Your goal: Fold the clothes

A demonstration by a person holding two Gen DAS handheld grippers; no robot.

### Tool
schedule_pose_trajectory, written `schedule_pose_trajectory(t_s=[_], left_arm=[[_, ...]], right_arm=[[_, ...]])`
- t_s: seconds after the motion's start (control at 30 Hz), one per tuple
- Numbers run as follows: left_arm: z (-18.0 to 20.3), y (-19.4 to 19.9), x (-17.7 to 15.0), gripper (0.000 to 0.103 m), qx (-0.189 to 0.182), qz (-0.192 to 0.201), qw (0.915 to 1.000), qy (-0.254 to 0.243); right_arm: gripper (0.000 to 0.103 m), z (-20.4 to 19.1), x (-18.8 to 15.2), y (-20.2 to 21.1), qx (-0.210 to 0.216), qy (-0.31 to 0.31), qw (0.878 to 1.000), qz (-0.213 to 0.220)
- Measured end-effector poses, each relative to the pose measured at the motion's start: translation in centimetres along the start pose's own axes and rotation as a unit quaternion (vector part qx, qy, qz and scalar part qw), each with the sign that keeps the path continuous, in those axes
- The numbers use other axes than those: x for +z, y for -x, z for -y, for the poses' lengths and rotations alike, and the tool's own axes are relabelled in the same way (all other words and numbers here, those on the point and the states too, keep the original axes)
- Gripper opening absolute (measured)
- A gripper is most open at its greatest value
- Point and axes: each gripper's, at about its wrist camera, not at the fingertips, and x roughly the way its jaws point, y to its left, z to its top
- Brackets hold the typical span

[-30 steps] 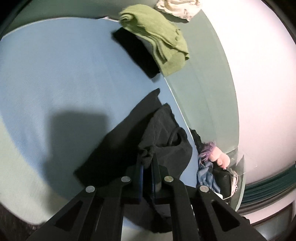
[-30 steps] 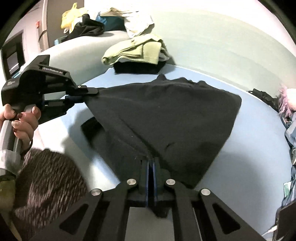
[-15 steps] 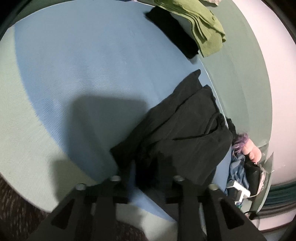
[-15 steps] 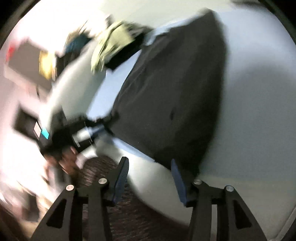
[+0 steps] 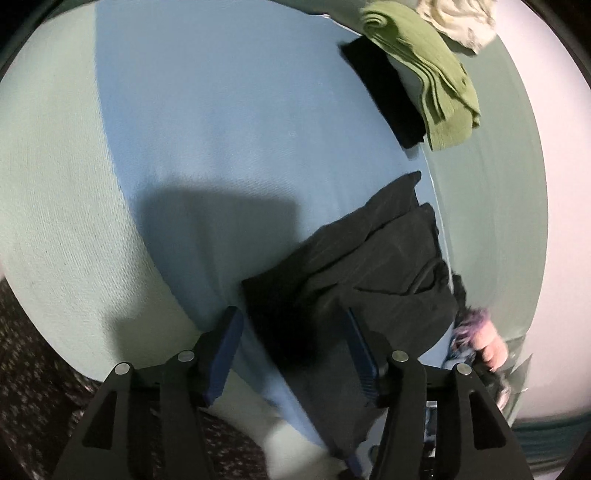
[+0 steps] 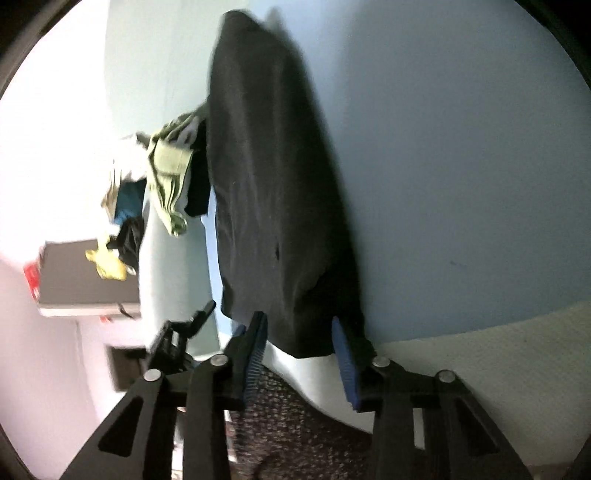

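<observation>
A wide pale-green padded table (image 5: 66,206) fills both views, and a light-blue cloth mat (image 5: 229,122) covers most of its top. On the mat lies the dark charcoal folded garment (image 5: 373,266), which sits at the near right of the left wrist view, with its far corner reaching toward the mat's right edge. In the right wrist view the same garment (image 6: 266,177) runs from the near edge of the table away into the distance, and its near end hangs a little over the table's rim. At the far right of the left wrist view an olive-green folded garment (image 5: 432,81) rests on a flat black folded piece (image 5: 388,96), with a cream crumpled cloth (image 5: 458,18) just behind them. The left gripper (image 5: 293,354) hovers over the near corner of the charcoal garment with its jaws spread wide and nothing between them. The right gripper (image 6: 301,347) stands the same way, released, with its blue-padded fingers on either side of the garment's overhanging near end, not pinching it. A pink and purple plush toy (image 5: 484,336) lies past the garment at the right edge of the table.
</observation>
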Motion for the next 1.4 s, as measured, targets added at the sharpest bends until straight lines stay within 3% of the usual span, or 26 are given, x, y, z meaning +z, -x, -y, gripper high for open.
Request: schedule_pose_trajectory(t_s=[0.1,0.2,0.27,0.4,0.6,0.67,0.7,0.73,0.77,0.8,0.87,0.97,1.1,1.23,1.33,1.4], left_arm=[[0.1,-0.3,-0.1,0.058,-0.001,-0.003,0.9999,0.013],[1.6,-0.9,-0.5,0.058,0.043,0.005,0.9989,-0.017],[2.3,-1.2,-0.6,0.06,0.066,0.006,0.9975,-0.023],[3.1,-2.0,-0.2,0.073,0.079,0.001,0.9967,-0.014],[4.0,-2.5,-0.3,0.074,0.105,0.008,0.9941,-0.025],[4.3,-2.5,-0.6,0.067,0.116,0.015,0.9925,-0.035],[4.4,-2.5,-0.7,0.055,0.118,0.017,0.9921,-0.039],[4.4,-2.4,-0.8,0.047,0.108,0.019,0.9931,-0.041],[4.3,-2.4,-0.9,0.023,0.089,0.014,0.9953,-0.037],[3.7,-2.6,-1.0,0.011,0.047,-0.007,0.9988,-0.016],[3.2,-2.2,-1.3,0.01,0.002,-0.025,0.9996,0.013],[5.3,0.6,-2.3,0.009,-0.061,-0.027,0.9974,-0.029],[9.6,6.2,-3.1,0.009,-0.208,-0.055,0.9742,-0.067],[12.6,13.1,-3.6,0.009,-0.361,-0.089,0.924,-0.088],[14.4,14.0,-3.1,0.009,-0.38,-0.113,0.9125,-0.101],[16.5,12.8,-2.1,0.009,-0.342,-0.123,0.9241,-0.118]], right_arm=[[0.037,0.3,-0.4,1.3,-0.029,-0.002,0.999,0.026],[0.036,0.5,-0.9,1.9,-0.047,0.001,0.998,0.036],[0.036,0.5,-0.5,1.6,-0.048,-0.003,0.998,0.03],[0.037,-0.9,0.0,-0.4,-0.079,0.021,0.997,0.009],[0.04,-1.1,0.7,-1.5,-0.079,0.026,0.997,0.0],[0.033,-1.3,0.6,-1.6,-0.082,0.032,0.996,-0.002],[0.028,-1.4,0.5,-1.7,-0.083,0.036,0.996,0.0],[0.019,-1.3,0.4,-1.9,-0.075,0.032,0.997,0.002],[0.015,-1.3,0.3,-2.0,-0.06,0.023,0.998,0.002],[0.014,-1.4,0.2,-1.9,-0.041,0.012,0.999,0.005],[0.012,-2.6,-0.2,-0.8,-0.011,0.015,1.0,0.019],[0.011,-7.2,-1.5,3.1,0.013,0.093,0.994,0.063],[0.011,-14.9,-4.1,10.4,0.072,0.201,0.968,0.133],[0.011,-18.6,-4.9,13.6,0.082,0.251,0.949,0.17],[0.011,-21.0,-5.2,15.6,0.085,0.283,0.935,0.196],[0.011,-22.7,-5.5,16.9,0.087,0.304,0.924,0.213]])
